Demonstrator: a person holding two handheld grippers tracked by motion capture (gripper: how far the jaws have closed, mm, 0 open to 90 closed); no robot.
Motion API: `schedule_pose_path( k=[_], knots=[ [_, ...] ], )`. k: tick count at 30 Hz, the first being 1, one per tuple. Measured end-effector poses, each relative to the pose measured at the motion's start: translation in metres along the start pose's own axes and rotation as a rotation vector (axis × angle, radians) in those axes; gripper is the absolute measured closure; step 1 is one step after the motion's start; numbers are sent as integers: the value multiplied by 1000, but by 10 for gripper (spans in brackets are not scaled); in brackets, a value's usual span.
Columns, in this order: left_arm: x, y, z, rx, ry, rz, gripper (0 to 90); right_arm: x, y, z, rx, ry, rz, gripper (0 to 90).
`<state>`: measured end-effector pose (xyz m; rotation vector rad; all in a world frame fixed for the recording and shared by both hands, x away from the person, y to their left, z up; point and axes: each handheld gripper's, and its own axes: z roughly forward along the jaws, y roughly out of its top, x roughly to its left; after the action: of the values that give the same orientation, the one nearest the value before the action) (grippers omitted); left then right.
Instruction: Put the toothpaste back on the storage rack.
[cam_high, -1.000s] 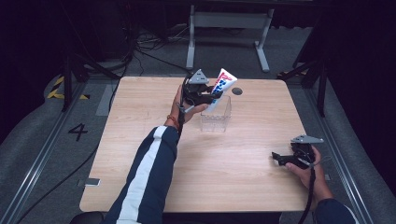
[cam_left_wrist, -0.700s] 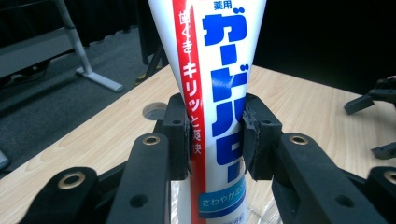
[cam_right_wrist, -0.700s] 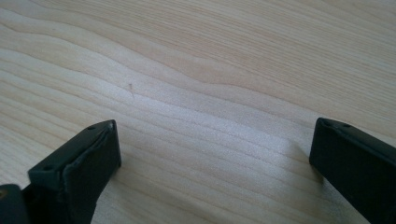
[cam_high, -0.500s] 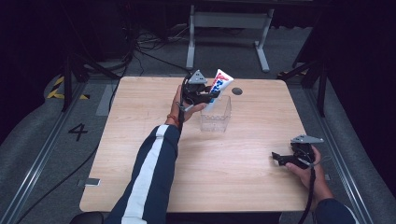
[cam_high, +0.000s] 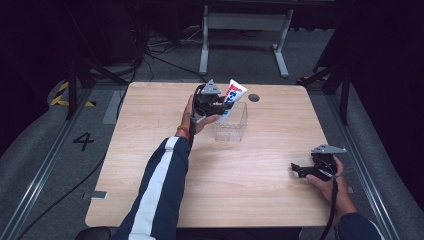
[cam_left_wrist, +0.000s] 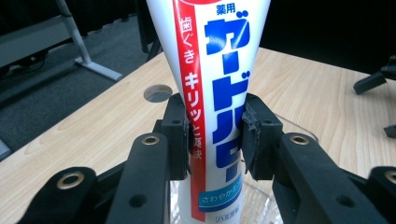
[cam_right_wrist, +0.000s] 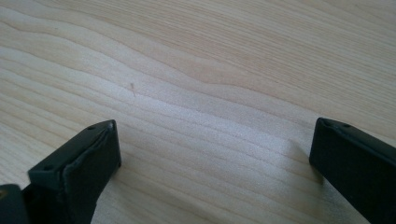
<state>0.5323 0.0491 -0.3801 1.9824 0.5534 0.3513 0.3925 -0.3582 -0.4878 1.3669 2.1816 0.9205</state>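
The left tool (cam_high: 223, 101) grips a white toothpaste tube (cam_high: 231, 95) between both jaws, tilted, its lower end inside a clear container (cam_high: 232, 125) at the table's (cam_high: 150, 115) far middle. The right tool (cam_high: 298, 169) — jaws wide apart, empty — sits low over the table's near right.

Left gripper (cam_high: 216, 101) clamped (arm outstretched); right gripper (cam_high: 306, 170) spread wide.

My light wood surface (cam_high: 260, 200) stands on grey carpet (cam_high: 45, 165) in a dark room; a metal frame (cam_high: 242, 22) stands behind, cables (cam_high: 155, 52) strewn beside it.
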Motion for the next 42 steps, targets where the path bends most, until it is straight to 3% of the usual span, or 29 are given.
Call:
schedule_pose_path(
  k=[8, 14, 24, 39, 41, 42],
  knots=[
    [-4, -10, -2, 20, -10, 15, 660, 0, 0, 0, 0, 0, 0, 21],
    [-7, -15, -1, 66, -12, 42, 658, 0, 0, 0, 0, 0, 0, 21],
    [-9, -19, -3, 85, -16, 47, 661, 0, 0, 0, 0, 0, 0, 21],
    [-10, -24, 4, 169, -6, 87, 663, 0, 0, 0, 0, 0, 0, 20],
    [-11, -24, 4, 160, -12, 75, 681, 0, 0, 0, 0, 0, 0, 21],
    [-10, -23, 1, 119, -4, 62, 723, 0, 0, 0, 0, 0, -1, 21]
  ],
)
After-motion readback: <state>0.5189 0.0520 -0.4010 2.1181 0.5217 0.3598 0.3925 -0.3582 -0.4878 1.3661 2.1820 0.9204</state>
